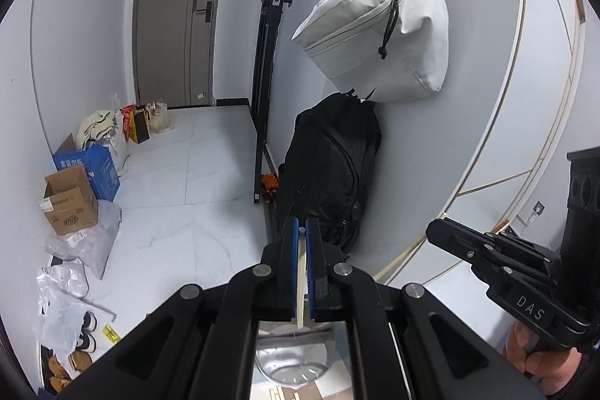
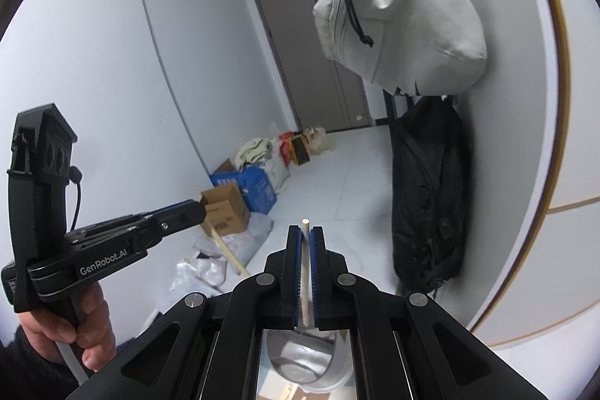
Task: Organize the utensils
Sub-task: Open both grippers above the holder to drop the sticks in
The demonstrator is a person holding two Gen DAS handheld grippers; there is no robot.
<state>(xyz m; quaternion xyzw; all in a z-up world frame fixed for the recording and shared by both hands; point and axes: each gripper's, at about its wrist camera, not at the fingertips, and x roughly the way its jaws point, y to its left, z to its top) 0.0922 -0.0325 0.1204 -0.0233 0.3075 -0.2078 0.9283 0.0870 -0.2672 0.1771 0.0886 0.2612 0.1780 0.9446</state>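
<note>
My left gripper (image 1: 302, 231) is shut on a pale wooden chopstick (image 1: 301, 291) that runs down between its blue pads. It also shows in the right wrist view (image 2: 193, 210), with the chopstick (image 2: 228, 255) hanging below it. My right gripper (image 2: 305, 231) is shut on a white chopstick (image 2: 306, 272) whose tip pokes past the fingertips. It shows in the left wrist view (image 1: 435, 231) at the right, with a thin stick (image 1: 403, 255) below it. Both grippers are held up in the air, facing a hallway. A round metal container (image 1: 292, 360) lies below, seen between the left gripper's arms.
A white bag (image 1: 382, 29) hangs on the grey wall above a black backpack (image 1: 330, 171). Cardboard boxes (image 1: 71, 201) and plastic bags (image 1: 63, 291) line the left wall on the white tiled floor. A grey door (image 1: 176, 17) stands at the far end.
</note>
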